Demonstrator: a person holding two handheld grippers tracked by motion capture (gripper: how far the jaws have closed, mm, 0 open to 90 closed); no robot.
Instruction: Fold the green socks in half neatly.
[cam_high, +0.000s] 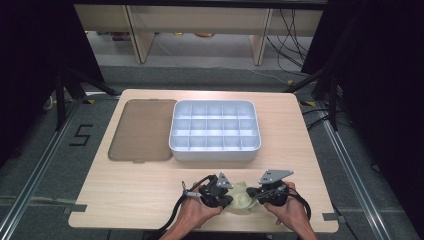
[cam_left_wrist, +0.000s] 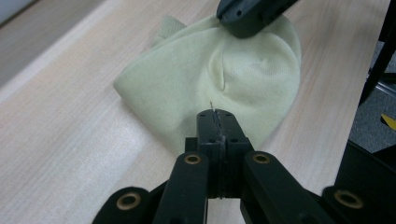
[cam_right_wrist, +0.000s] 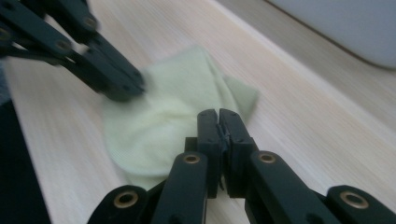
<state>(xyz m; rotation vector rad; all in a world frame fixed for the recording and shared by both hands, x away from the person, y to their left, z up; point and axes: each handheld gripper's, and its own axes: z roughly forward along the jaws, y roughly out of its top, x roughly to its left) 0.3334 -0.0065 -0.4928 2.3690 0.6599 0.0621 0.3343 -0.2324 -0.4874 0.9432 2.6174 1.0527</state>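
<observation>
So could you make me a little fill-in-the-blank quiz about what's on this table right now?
1. Both grippers pinch a pale ____ cloth near the table's front edge.
2. The white tray is divided into many ____ compartments.
3. The translucent brown lid lies flat to the tray's ____.
4. The jaws of the left gripper and right gripper are ____.

Missing words: yellow; empty; left; closed

Left tool (cam_high: 226, 199), right tool (cam_high: 256, 192): black linkage jaws, brass rivets, grey triangular plates, black cables.

Pale yellow cloth (cam_high: 242, 197) between left tool (cam_high: 226, 199) and right tool (cam_high: 256, 193) at table (cam_high: 150, 190) edge.
</observation>
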